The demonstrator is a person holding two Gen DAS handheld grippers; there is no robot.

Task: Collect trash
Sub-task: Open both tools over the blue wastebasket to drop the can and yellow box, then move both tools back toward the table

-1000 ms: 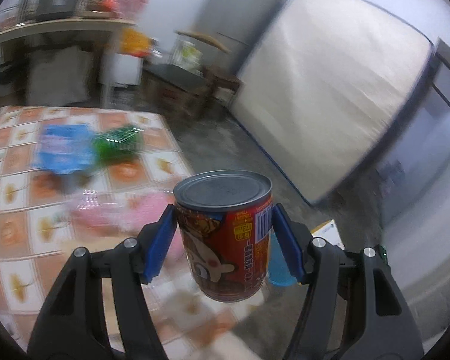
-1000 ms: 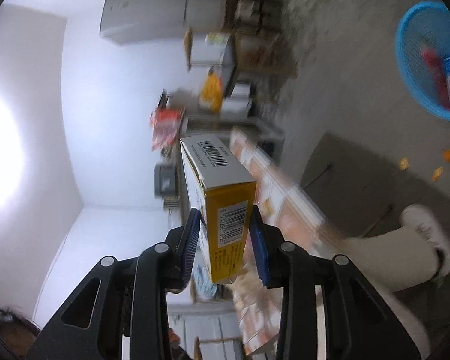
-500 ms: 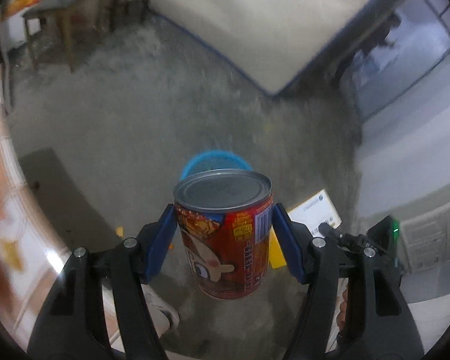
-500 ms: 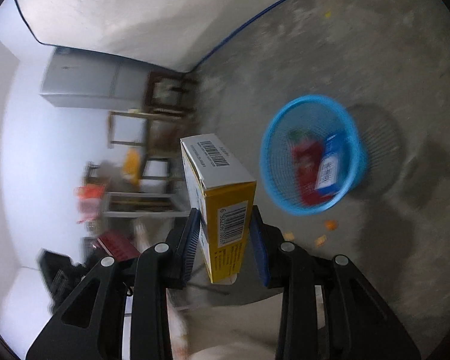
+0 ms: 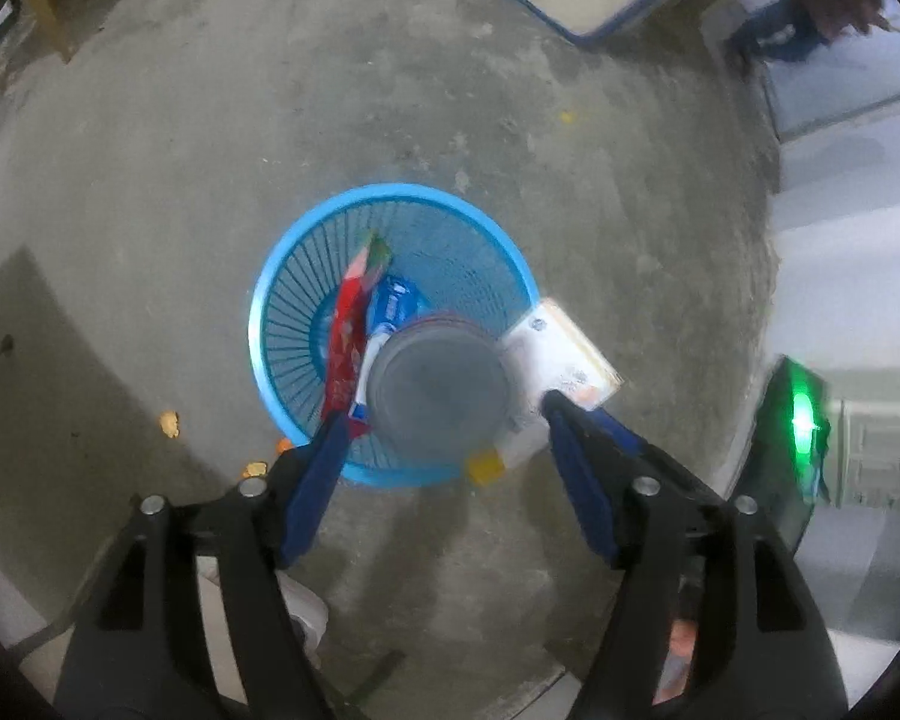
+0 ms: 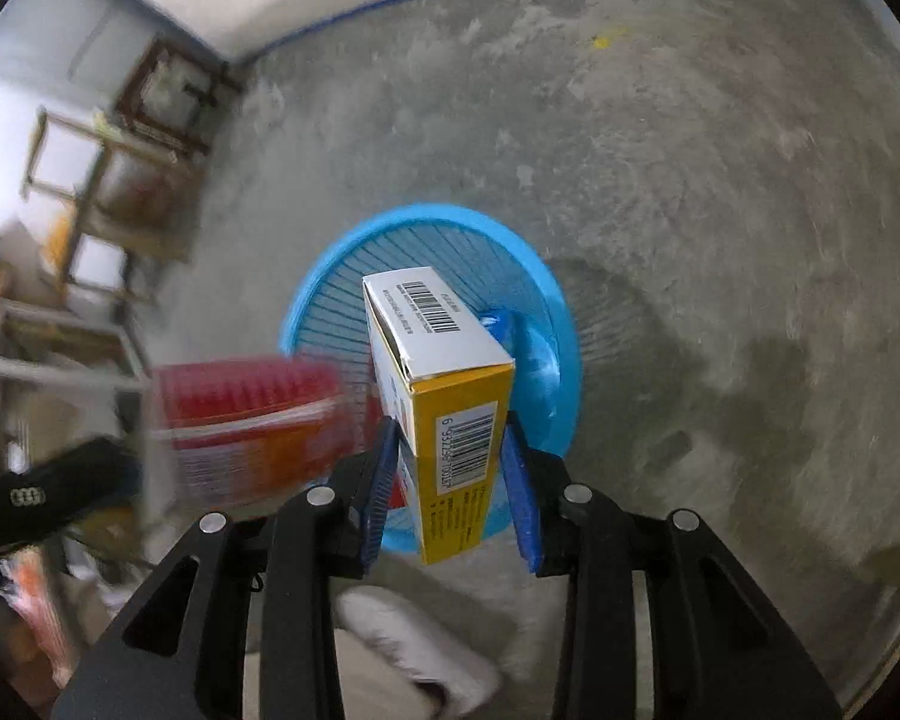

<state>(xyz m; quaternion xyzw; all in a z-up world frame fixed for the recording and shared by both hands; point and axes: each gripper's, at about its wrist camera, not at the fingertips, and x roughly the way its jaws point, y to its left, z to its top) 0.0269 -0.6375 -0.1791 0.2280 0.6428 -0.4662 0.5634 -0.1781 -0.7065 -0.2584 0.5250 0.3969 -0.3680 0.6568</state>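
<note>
A blue mesh basket (image 5: pixel 282 300) (image 6: pixel 330 276) stands on the concrete floor right below both grippers. It holds a red wrapper (image 5: pixel 348 324) and a blue-and-white packet (image 5: pixel 393 306). My left gripper (image 5: pixel 444 426) points down over it and its jaws are opening. The red can (image 5: pixel 438 387) (image 6: pixel 246 420) is blurred and loose just beyond the pads, with a gap on each side. My right gripper (image 6: pixel 450 438) is shut on a yellow-and-white box (image 6: pixel 450 396) (image 5: pixel 564 354), held over the basket's right rim.
Orange scraps (image 5: pixel 168 423) lie on the floor left of the basket. A mattress with blue trim (image 5: pixel 570 30) leans at the far side. Wooden frames and a chair (image 6: pixel 120 138) stand at the left. A person's white shoe (image 6: pixel 414 636) is under the right gripper.
Both grippers swung down from the room view to point at the basket. The left jaws spread apart and the can left their grip. The box stays clamped in the right gripper.
</note>
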